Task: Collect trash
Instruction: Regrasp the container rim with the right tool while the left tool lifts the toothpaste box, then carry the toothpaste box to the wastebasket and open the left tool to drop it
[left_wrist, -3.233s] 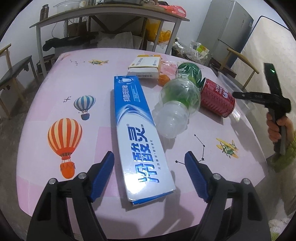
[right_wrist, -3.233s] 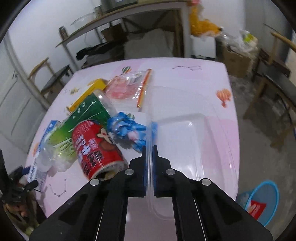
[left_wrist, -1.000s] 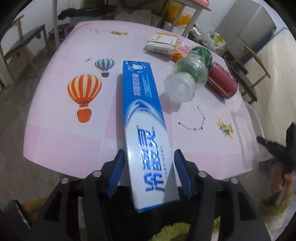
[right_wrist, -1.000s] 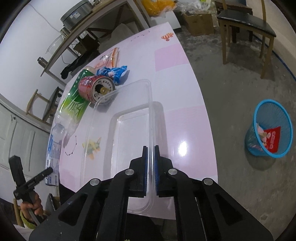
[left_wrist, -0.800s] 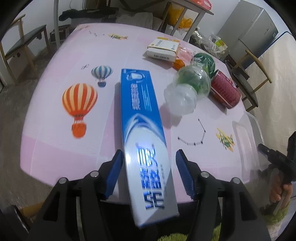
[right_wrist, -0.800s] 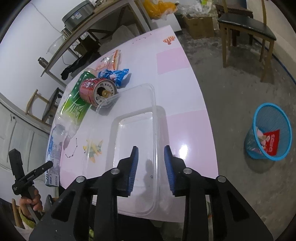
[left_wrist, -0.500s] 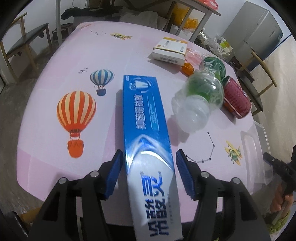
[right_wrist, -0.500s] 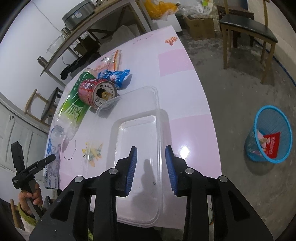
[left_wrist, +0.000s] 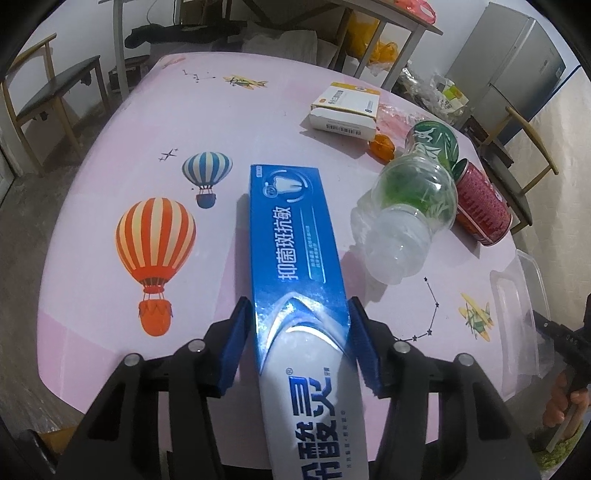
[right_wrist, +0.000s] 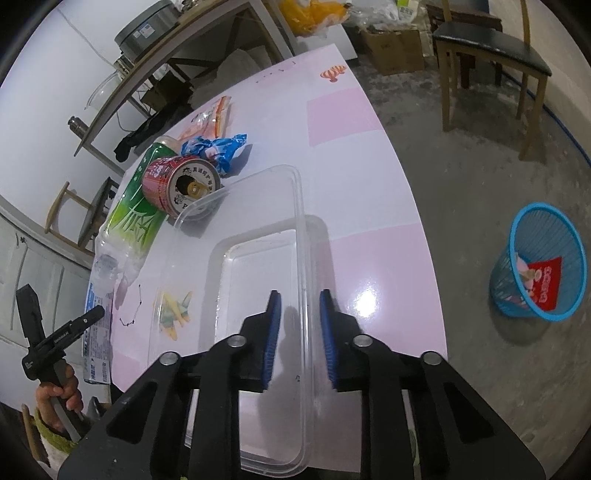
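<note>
Long blue cardboard toothpaste box (left_wrist: 295, 251) lying flat on the pink counter (left_wrist: 110, 147) printed with balloons and planes, its near end between the blue pads of the left gripper (left_wrist: 301, 345). Jaws closing on the box, pads just beside its two long sides, a thin gap visible at each; no firm press to be seen.

To the right of the box, a clear plastic bottle with a green label (left_wrist: 410, 206) on its side, a red drinks can (left_wrist: 478, 205) touching it farther right, and a white and yellow carton (left_wrist: 347, 110) near the far edge.

On the right side, a clear rectangular plastic container (right_wrist: 258, 295) resting at the counter's near edge, its right-hand wall standing between the pads of the right gripper (right_wrist: 299, 332). Jaws closing here too, with space left on both sides of the wall, so nothing clamped. Red can touching the container's far corner, crumpled blue wrapper (right_wrist: 214, 147) behind it.

Blue mesh waste basket (right_wrist: 539, 266) on the concrete floor, well apart from the counter, some trash inside.
</note>
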